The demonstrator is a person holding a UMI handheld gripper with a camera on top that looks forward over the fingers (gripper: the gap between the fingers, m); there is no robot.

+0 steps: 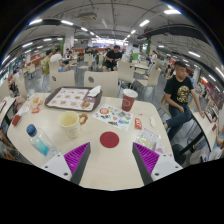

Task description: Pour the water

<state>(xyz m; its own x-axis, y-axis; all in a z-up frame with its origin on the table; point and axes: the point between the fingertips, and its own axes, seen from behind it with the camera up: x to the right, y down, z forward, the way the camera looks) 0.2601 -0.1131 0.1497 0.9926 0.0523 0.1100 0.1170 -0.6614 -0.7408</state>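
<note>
From my remote seat I see the hand-held gripper held above the near side of the pale round bench, its two fingers spread wide with the magenta pads facing each other across a clear gap and nothing between them. Just ahead of that gap, roughly centred, lies a flat dark red round coaster. The thing I judge the pour starts from is the clear plastic water bottle with a blue cap, which lies beyond the left finger and well off to its left, near the bench's left rim; it looks tilted or lying with its long axis running diagonally, cap end farther from me, though I can't be sure it isn't standing. Ahead and left of centre stands a pale yellow mug, and ahead and right a tall red paper cup, upright; either could be the receiver, I can't tell which. Beyond the mug sits a rectangular tray with patterned contents. So I reckon the coming move is a swing leftward with the wrist turned to meet the bottle across its axis. The middle of the bench gives open room; the left rim beside the bottle leaves little margin, and a seated person in a black shirt is at the right.
</note>
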